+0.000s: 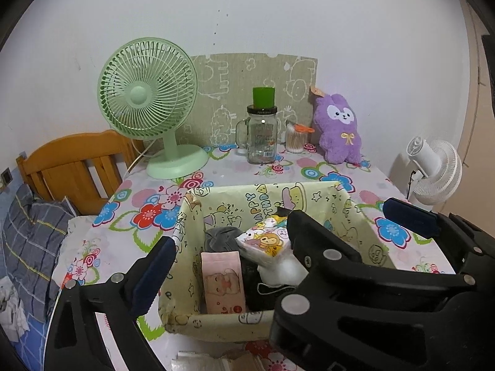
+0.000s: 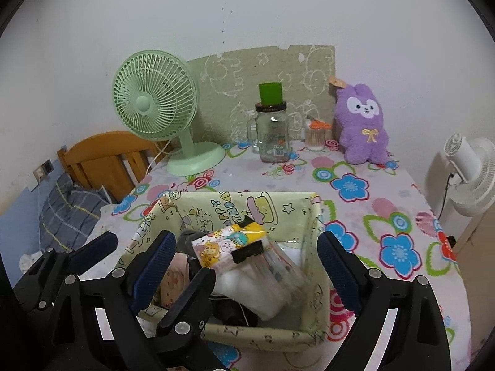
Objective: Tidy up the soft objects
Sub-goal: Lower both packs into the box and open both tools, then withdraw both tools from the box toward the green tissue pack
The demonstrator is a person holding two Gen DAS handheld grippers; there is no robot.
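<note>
Both tools stand wide, with nothing pressed between their pads. The right tool (image 2: pixel 244 266) hangs over the near half of the yellow cartoon-print box (image 2: pixel 312 335), and the bundle in clear wrap (image 2: pixel 263 278), topped by a yellow cartoon tissue pack (image 2: pixel 229 241), lies loose just below and between its fingers, tilted against the other contents. The left tool (image 1: pixel 290 235) sits just to the right tool's left, its fingers spanning the box's width; in its view the right tool's black body crosses in front. Under it are a pink pack (image 1: pixel 223 284) standing against the near wall and something grey (image 1: pixel 221 236) further in.

By my reading, the placing step is over: the bundle looks released into the box. Beyond the tools, at the far edge of the flowered surface (image 2: pixel 365 210), a purple plush rabbit (image 2: pixel 362 126) sits upright beside a cotton-swab jar (image 2: pixel 315 137) and a glass mug-jar (image 2: pixel 273 133). It appears the soft item left. Reaching it calls for lifting clear of the box rim, travelling forward and right, and closing on its body without knocking the jars.
</note>
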